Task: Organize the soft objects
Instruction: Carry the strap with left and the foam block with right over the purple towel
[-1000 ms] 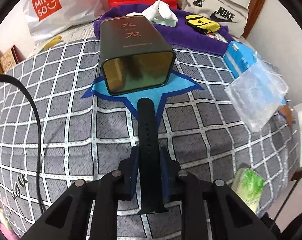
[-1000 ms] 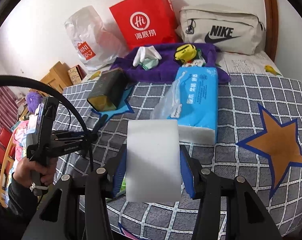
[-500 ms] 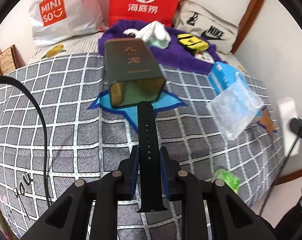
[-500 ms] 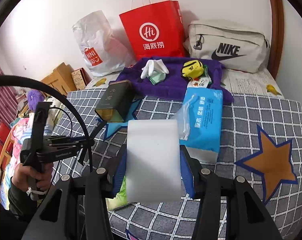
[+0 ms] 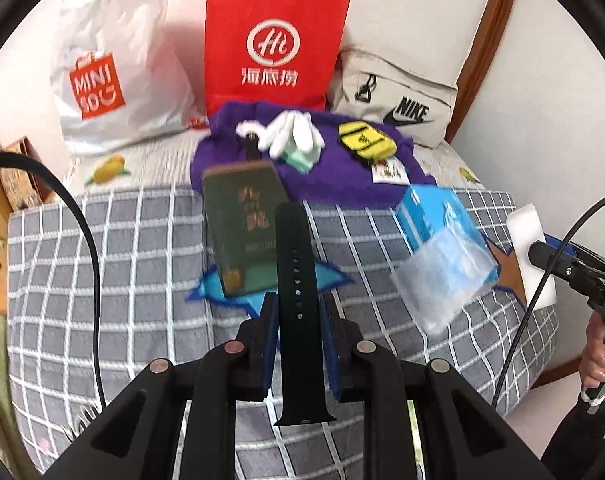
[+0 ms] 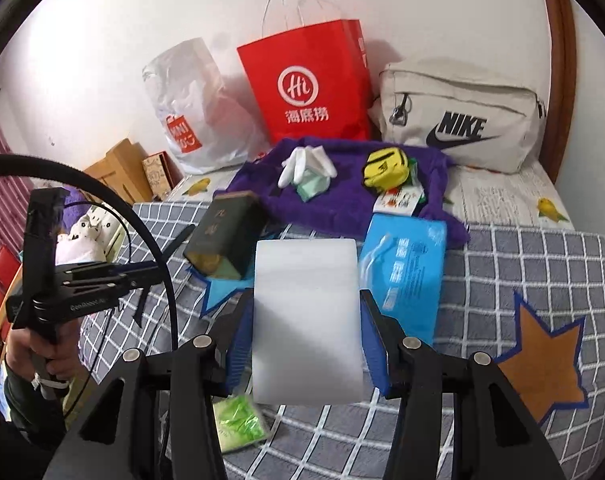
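While left tongs (image 5: 298, 312) clamp black strap (image 5: 296, 264), right tongs (image 6: 306, 320) clamp white sponge (image 6: 306, 320); MINISO bag (image 5: 102, 84), NIKE pouch (image 6: 462, 120) behind.

Both wrist cams sat above the bed's (image 5: 102, 280) near edge facing the wall, sharing the red bag (image 5: 276, 40) (image 6: 314, 84) and purple towel (image 6: 350, 200).

The green packet (image 6: 238, 420) lies half hidden behind the right tongs (image 6: 306, 340).

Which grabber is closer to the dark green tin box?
Left. The left gripper, clamping the black watch strap, points at the dark green tin just ahead. The right gripper, holding the white foam block, sits farther back and beside it.
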### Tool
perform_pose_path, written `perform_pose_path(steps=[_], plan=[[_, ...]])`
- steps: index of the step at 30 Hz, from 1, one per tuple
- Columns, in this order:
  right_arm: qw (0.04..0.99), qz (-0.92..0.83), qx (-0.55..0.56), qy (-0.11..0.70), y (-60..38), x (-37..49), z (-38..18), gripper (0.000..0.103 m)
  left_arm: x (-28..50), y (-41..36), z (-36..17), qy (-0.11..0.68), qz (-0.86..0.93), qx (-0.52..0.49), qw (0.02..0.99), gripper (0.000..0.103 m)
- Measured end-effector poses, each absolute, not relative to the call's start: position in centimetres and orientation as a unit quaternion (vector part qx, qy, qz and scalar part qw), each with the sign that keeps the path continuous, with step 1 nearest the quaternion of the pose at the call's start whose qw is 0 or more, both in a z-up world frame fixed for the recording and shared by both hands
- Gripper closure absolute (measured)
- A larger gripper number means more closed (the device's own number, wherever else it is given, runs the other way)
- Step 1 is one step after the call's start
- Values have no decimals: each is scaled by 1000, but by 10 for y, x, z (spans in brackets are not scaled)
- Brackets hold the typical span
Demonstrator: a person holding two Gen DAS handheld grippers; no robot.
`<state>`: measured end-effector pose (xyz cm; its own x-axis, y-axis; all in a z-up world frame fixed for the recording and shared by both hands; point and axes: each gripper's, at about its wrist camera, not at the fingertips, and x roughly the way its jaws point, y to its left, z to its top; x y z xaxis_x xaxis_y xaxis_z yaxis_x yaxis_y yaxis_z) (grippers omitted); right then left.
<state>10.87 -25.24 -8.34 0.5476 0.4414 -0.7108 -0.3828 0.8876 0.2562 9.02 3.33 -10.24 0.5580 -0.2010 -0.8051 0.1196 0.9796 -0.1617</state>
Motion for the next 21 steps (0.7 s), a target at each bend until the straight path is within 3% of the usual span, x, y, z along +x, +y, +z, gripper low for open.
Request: perform_pose_path(steps=[21], plan=[[890, 200, 39, 407, -258, 210, -71, 54, 199, 30, -72, 429, -115, -58, 894, 83]])
